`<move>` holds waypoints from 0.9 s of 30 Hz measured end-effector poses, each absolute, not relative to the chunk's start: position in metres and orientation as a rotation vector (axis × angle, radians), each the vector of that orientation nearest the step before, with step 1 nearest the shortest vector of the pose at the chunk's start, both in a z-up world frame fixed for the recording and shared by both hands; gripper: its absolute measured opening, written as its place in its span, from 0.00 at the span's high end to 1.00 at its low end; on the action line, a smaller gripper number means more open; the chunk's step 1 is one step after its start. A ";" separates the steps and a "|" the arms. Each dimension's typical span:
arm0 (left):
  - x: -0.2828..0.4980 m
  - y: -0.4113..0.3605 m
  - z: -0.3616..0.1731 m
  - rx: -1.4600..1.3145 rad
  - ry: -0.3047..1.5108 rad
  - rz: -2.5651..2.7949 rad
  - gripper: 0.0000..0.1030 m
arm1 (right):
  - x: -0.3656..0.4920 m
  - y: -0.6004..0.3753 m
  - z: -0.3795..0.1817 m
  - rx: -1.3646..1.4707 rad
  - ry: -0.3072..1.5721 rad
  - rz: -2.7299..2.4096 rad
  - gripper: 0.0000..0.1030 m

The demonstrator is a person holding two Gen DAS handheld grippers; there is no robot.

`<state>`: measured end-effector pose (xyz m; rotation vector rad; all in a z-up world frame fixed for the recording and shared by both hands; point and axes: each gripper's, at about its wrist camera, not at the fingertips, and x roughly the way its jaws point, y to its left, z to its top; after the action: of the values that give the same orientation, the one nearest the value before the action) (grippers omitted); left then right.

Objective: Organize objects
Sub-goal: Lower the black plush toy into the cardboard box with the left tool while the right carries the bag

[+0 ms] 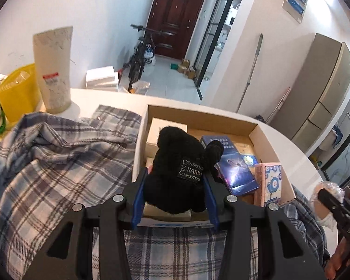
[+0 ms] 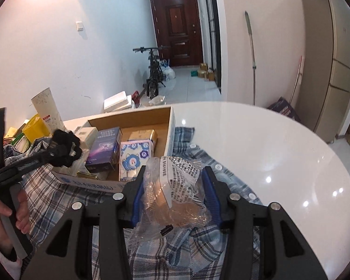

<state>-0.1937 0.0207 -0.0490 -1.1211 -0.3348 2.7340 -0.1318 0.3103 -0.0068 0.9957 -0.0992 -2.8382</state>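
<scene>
Table [image 2: 280,144]: white, round, glossy; carries the shirt, the box and the clutter at its far left edge.
Plaid shirt [image 1: 58,163]: blue-grey check, spread rumpled over the table top, reaching under the near edge of the box and under both grippers.
Cardboard box [image 1: 198,114]: open-topped, resting on the table, near edge on the shirt; holds a white carton [image 1: 161,130] at far left, a dark blue box [image 1: 235,163] in the middle, a pink pack with blue flowers [image 1: 270,182] at right.
Yellow bin [image 1: 21,91]: at the table's far left, just beside the tube.
Pale tube [image 1: 54,70]: stands upright on its cap, left of the box.
Left gripper [image 1: 175,179]: blue-padded jaws pinching the black plush toy [image 1: 179,163] by both sides; toy held above the near left part of the box, woven label facing the camera.
Right gripper [image 2: 173,186]: jaws clamped on the clear plastic bag [image 2: 175,193]; bag crinkled, printed white label on top, brownish contents inside; held above the shirt, just beside the box's near right corner.
Hand [image 2: 2,212]: bare, wrapped round the left gripper's handle, at the left edge of the right wrist view.
</scene>
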 end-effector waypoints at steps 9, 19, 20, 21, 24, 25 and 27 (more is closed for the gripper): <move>-0.191 0.026 -0.053 -1.113 -0.294 2.717 0.38 | -0.134 0.313 -0.007 0.997 -0.161 -2.814 0.57; -0.158 0.011 -0.025 -0.745 -0.306 2.881 0.17 | -0.128 0.304 0.007 0.849 -0.087 -2.911 0.56; -0.153 0.012 -0.024 -0.697 -0.289 2.908 0.17 | -0.128 0.301 0.013 0.827 -0.071 -2.914 0.56; -0.150 0.013 -0.022 -0.669 -0.283 2.935 0.17 | -0.128 0.297 0.019 0.802 -0.054 -2.915 0.56; -0.140 0.016 -0.015 -0.570 -0.225 2.963 0.15 | -0.134 0.278 0.038 0.714 0.028 -2.913 0.56; -0.137 0.016 -0.012 -0.533 -0.220 2.986 0.13 | -0.139 0.271 0.043 0.704 0.055 -2.896 0.56; -0.134 0.015 -0.010 -0.494 -0.223 3.006 0.11 | -0.154 0.256 0.051 0.720 0.078 -2.827 0.56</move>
<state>-0.1339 0.0147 -0.0100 -0.4942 -0.2234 3.0058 -0.1540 0.2558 0.0511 0.7202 0.0777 -2.8272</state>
